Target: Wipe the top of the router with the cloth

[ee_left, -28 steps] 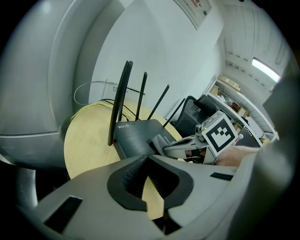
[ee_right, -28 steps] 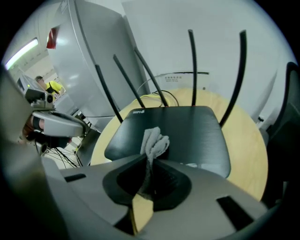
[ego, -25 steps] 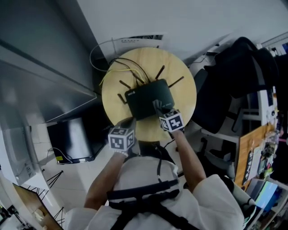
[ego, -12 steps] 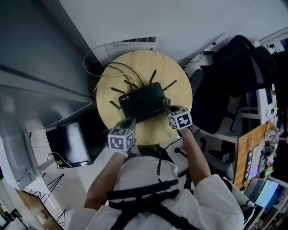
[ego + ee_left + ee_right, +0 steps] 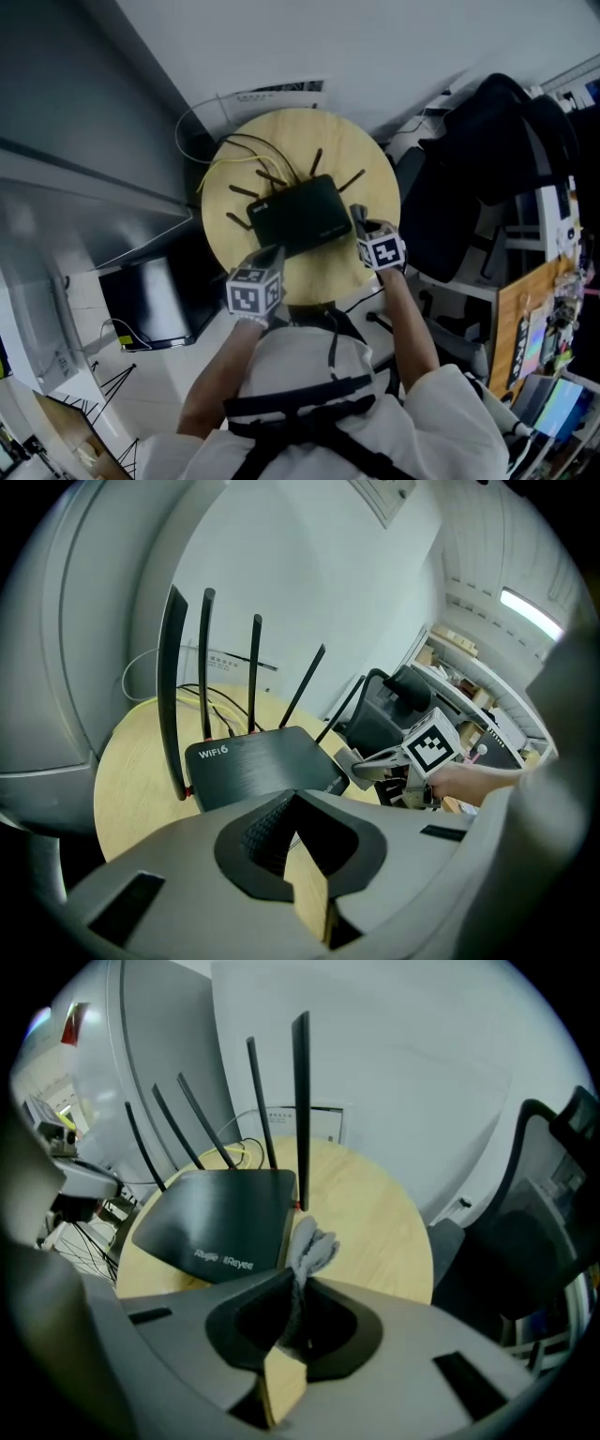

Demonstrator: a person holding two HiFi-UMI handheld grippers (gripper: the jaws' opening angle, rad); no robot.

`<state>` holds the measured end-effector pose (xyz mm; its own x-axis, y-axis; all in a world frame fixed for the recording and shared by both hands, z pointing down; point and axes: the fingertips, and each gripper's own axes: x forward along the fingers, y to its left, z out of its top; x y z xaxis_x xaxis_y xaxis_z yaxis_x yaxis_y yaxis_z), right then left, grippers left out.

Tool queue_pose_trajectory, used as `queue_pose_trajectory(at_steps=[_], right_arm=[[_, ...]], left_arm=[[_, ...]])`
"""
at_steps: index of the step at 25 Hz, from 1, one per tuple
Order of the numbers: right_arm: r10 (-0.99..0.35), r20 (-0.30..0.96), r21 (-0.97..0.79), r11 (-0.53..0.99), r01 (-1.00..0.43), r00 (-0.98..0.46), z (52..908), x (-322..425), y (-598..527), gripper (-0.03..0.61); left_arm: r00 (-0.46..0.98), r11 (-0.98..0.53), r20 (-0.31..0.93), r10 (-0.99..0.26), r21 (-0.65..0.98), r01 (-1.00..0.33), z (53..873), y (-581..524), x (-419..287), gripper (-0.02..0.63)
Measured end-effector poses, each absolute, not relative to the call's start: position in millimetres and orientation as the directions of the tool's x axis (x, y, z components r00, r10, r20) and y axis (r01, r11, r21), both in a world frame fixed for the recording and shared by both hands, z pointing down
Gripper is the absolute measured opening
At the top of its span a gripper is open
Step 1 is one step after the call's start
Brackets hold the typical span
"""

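Note:
A black router (image 5: pixel 295 216) with several upright antennas sits mid-way on the round wooden table (image 5: pixel 281 127). My right gripper (image 5: pixel 358 220) is at the router's right edge, shut on a small grey cloth (image 5: pixel 309 1246) that hangs just beside the casing (image 5: pixel 220 1222). From the left gripper view the cloth (image 5: pixel 342 759) shows at the router's (image 5: pixel 258 766) far corner. My left gripper (image 5: pixel 272 255) waits at the near side of the router, its jaws closed with nothing between them (image 5: pixel 295 799).
Yellow and black cables (image 5: pixel 234 155) run from the router's back over the table's far edge. A black office chair (image 5: pixel 487 159) stands close on the right, a dark box (image 5: pixel 150 300) on the floor at the left, cluttered shelves (image 5: pixel 548 309) further right.
My right gripper has slid rightwards with the cloth, from the router's top to its right edge. The left gripper has stayed in place.

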<state>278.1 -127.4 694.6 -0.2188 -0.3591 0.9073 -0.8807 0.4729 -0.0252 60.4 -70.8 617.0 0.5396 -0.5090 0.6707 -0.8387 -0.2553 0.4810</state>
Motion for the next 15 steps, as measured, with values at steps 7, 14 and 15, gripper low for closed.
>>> queue_pose_trajectory(at_steps=[7, 14, 15], right_arm=[[-0.481, 0.821, -0.104, 0.402, -0.910, -0.306, 632.7, 265.4, -123.6, 0.038], [-0.591, 0.723, -0.204, 0.312, -0.928, -0.358, 579.1, 237.1, -102.7, 0.038], [-0.602, 0.712, -0.214, 0.304, -0.928, -0.362, 574.2, 231.4, -98.7, 0.038]], left_arm=[[0.549, -0.282, 0.643, -0.534, 0.477, -0.833, 597.7, -66.8, 45.1, -0.010], [0.567, -0.318, 0.604, -0.559, 0.476, -0.820, 573.9, -54.8, 22.4, -0.011], [0.568, -0.322, 0.598, -0.565, 0.475, -0.819, 571.1, -53.1, 18.5, -0.011]])
